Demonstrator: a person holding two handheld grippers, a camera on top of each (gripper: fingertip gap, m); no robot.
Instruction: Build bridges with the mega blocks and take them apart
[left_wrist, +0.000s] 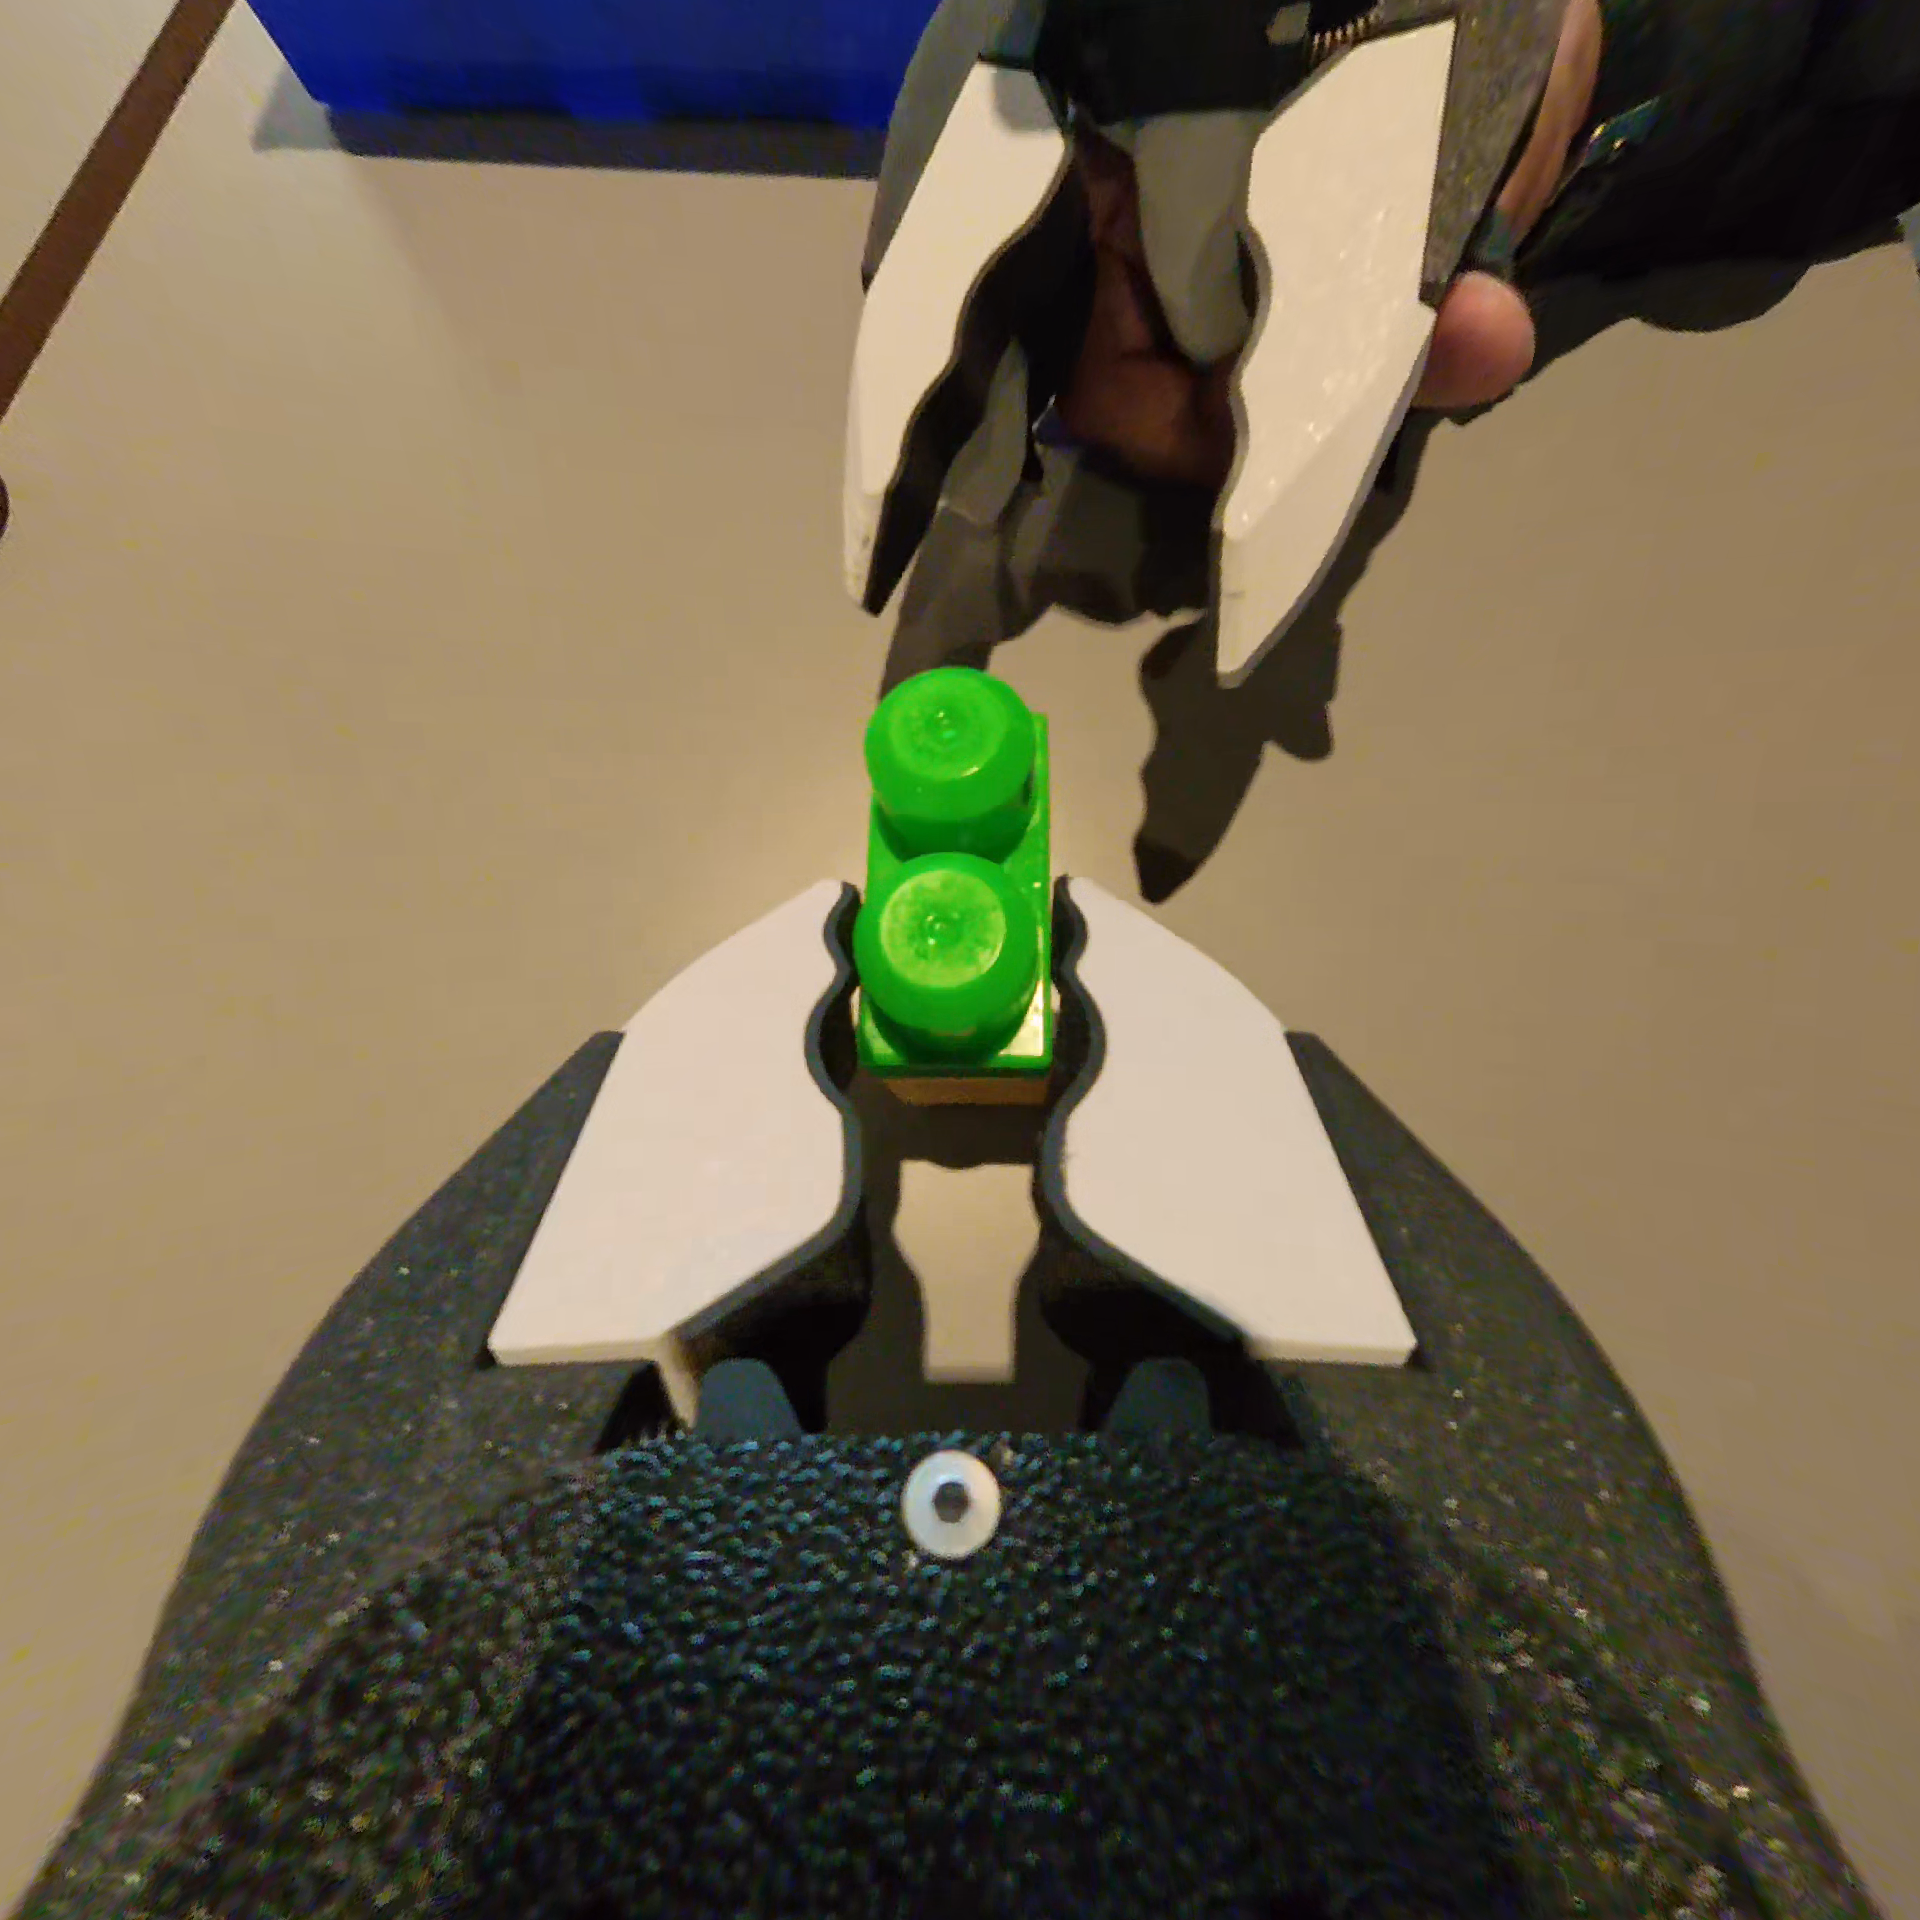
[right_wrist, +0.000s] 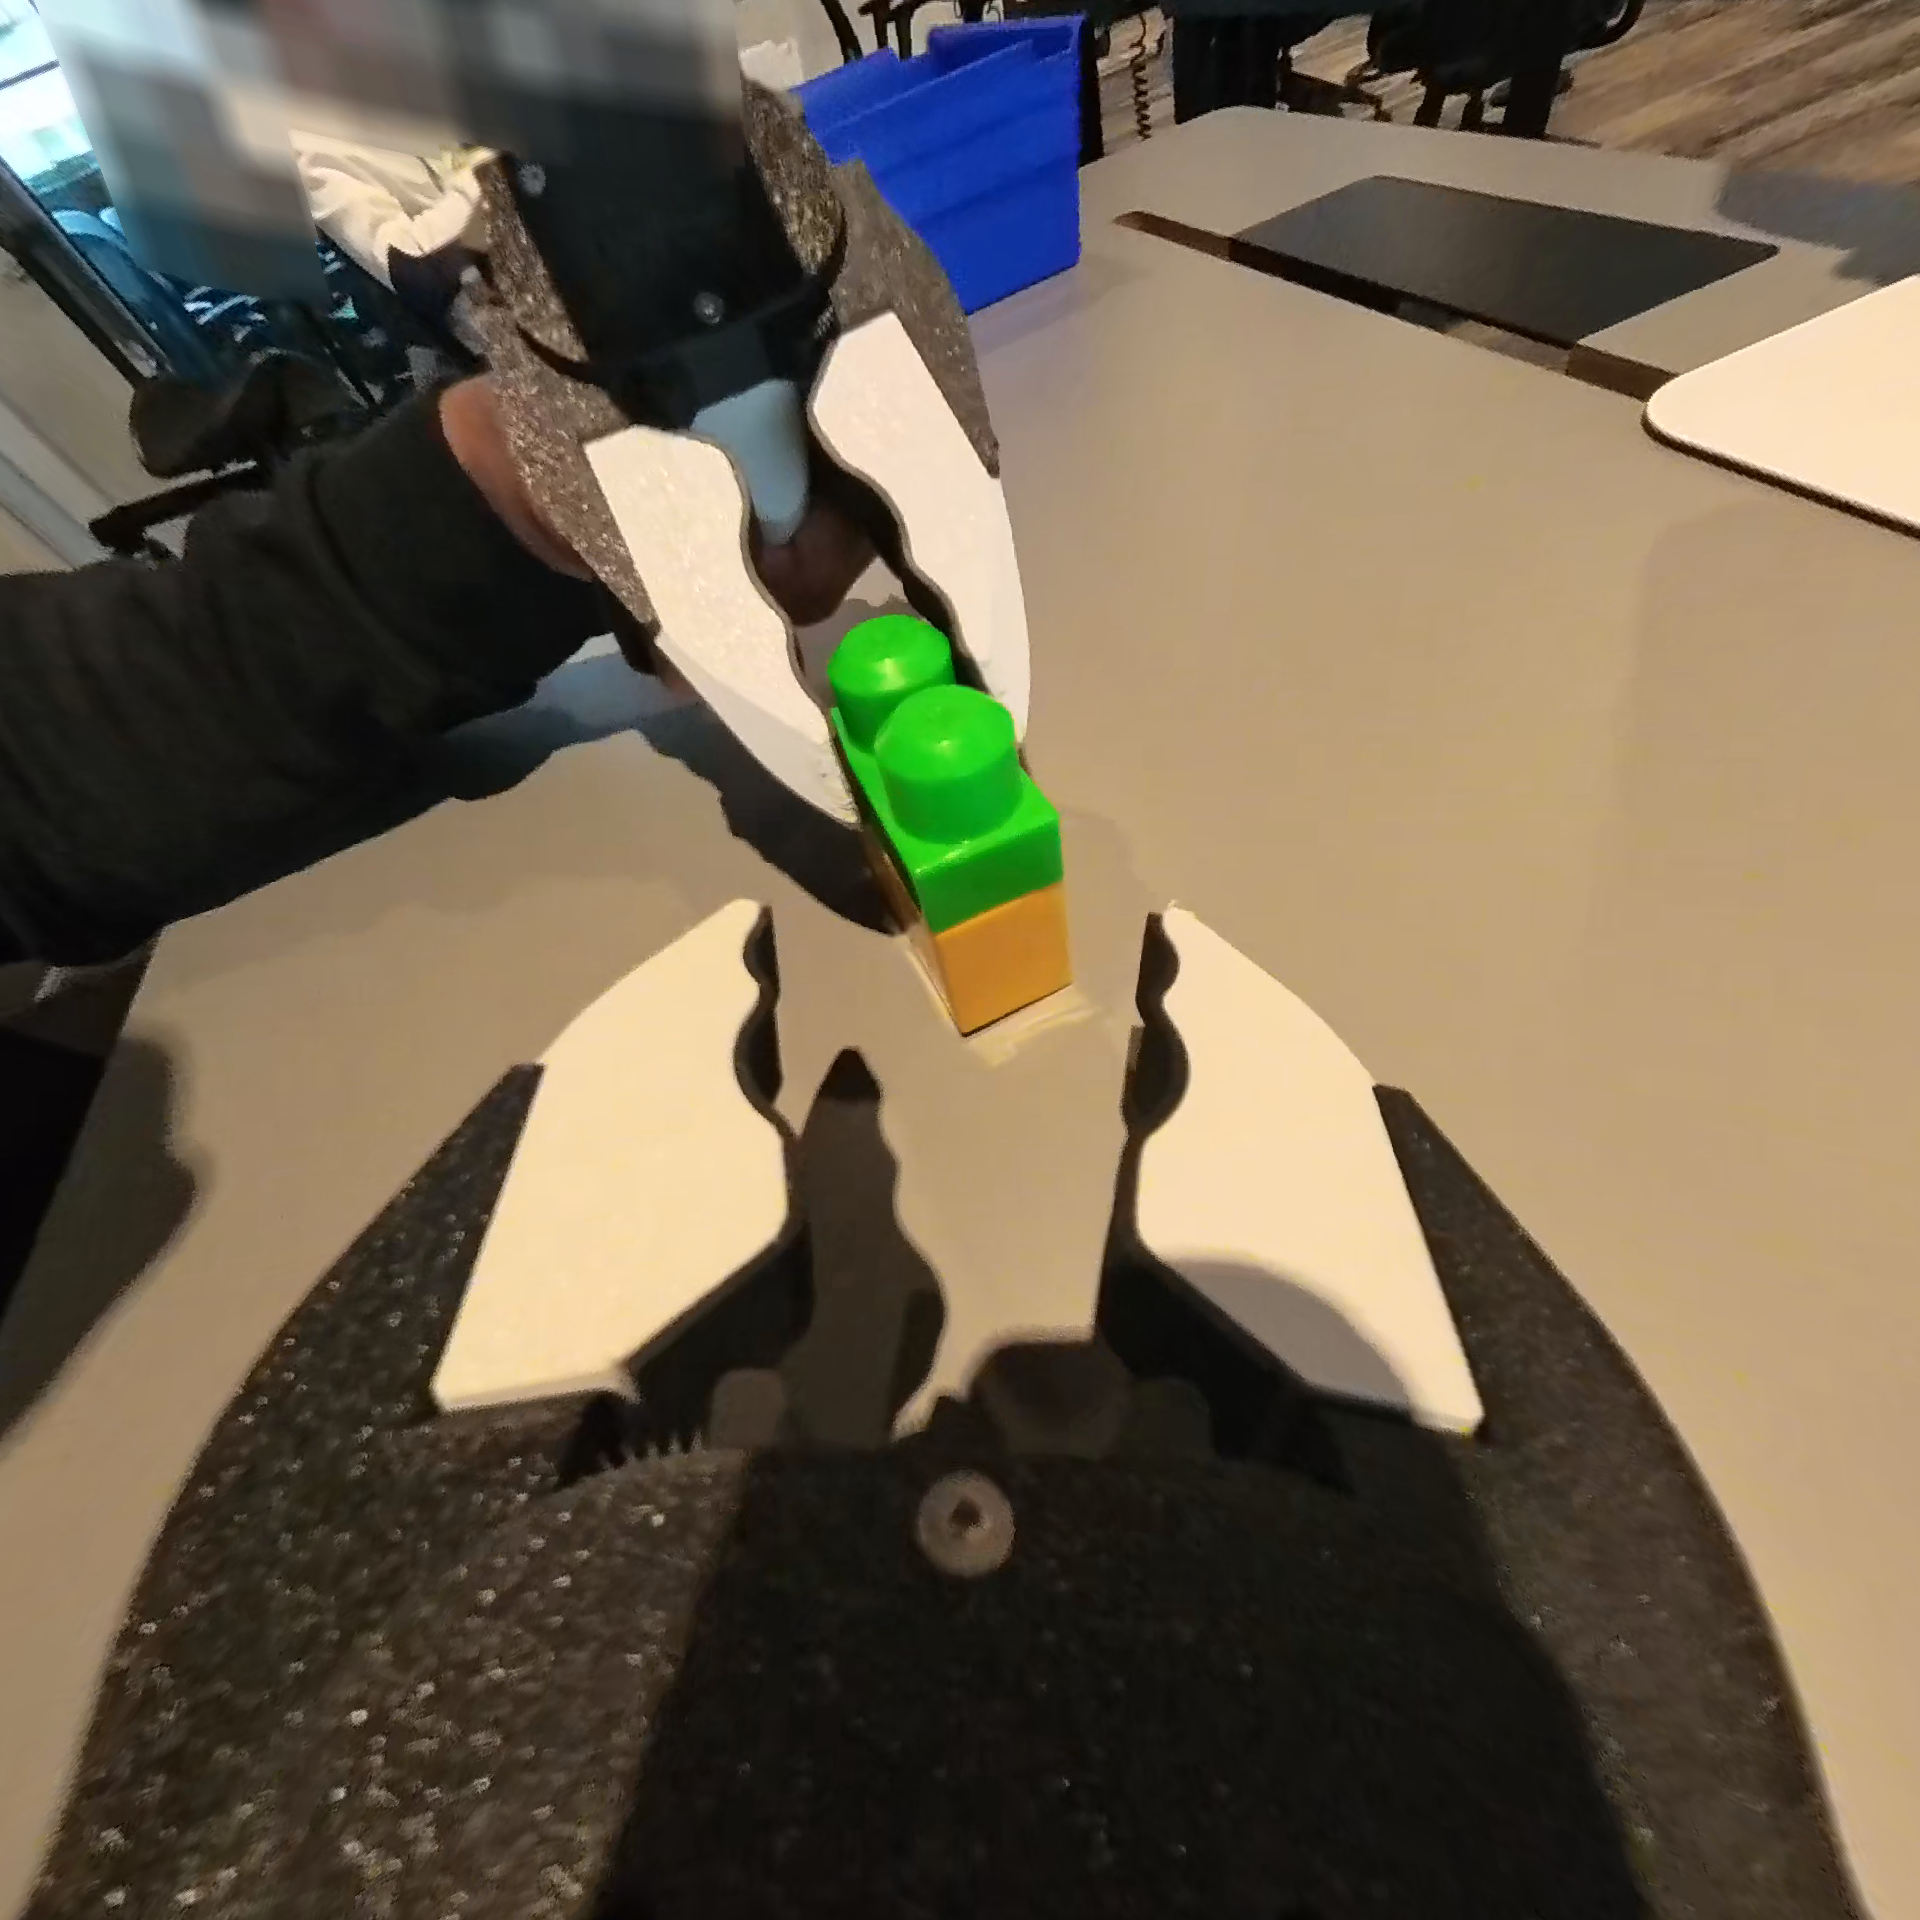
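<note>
Centrally on grey table (right_wrist: 1351, 644): green block (left_wrist: 951, 894) stacked on orange block (right_wrist: 1006, 961). Left gripper (left_wrist: 951, 940) clamped on green block's sides. Right gripper (right_wrist: 961, 930) spread wide, empty, just near the stack.

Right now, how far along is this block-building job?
Done: a green block sits stacked on a yellow block on the table. In hand: the left gripper clamps the green block; the right gripper waits open nearby. Left: no bridge is visible, so whether building or dismantling remains is unclear.
</note>
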